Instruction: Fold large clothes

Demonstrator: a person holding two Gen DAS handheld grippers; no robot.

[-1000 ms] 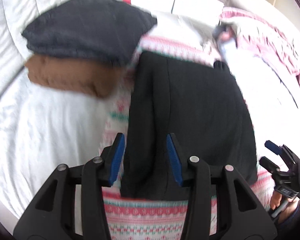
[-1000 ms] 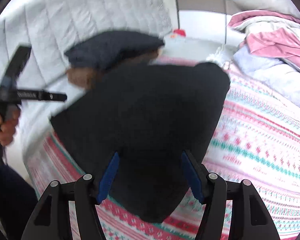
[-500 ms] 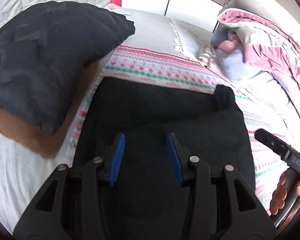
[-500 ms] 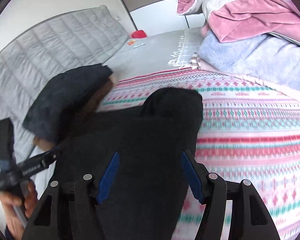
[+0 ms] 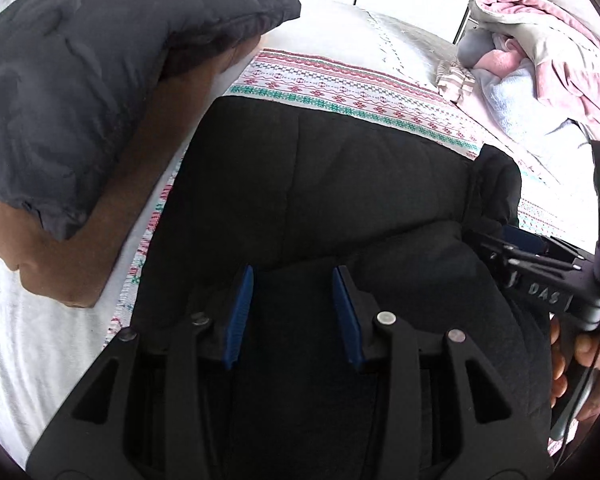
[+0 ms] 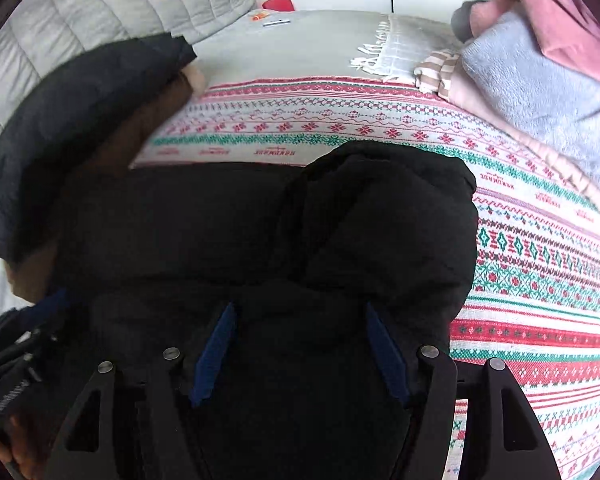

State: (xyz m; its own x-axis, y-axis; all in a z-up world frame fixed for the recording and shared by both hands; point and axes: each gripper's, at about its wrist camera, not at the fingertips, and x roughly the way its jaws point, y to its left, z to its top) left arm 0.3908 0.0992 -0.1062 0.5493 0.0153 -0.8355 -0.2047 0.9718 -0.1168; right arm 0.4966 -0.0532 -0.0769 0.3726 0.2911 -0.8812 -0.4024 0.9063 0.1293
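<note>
– Where is the black jacket (image 5: 340,184)?

– Flat on the patterned blanket (image 6: 540,280), directly under and ahead of both tools. Its long axis runs side to side, in line with the blanket's stripes, with a bunched lump at its right end.

– And the grippers?

– Both are at the jacket's near edge, pointing steeply down. The left gripper (image 5: 293,276) is over the middle, jaws partway apart and black fabric between them. I cannot tell whether the pads pinch it. The right gripper (image 6: 300,306) is nearer the lumpy end. Its jaws are wide and have just been opening, and padding bulges up between them. Whether they grip is again unclear.

– So which one is better placed for the next fold?

– I'd judge the right, for tucking in that lump.

– Anything in the way?

– Left of the jacket, touching or just beside it, is a dark grey folded garment (image 5: 80,80) on a brown one (image 5: 100,248). A heap of pink and blue bedding (image 5: 540,80) lies well beyond the jacket's right end.
</note>
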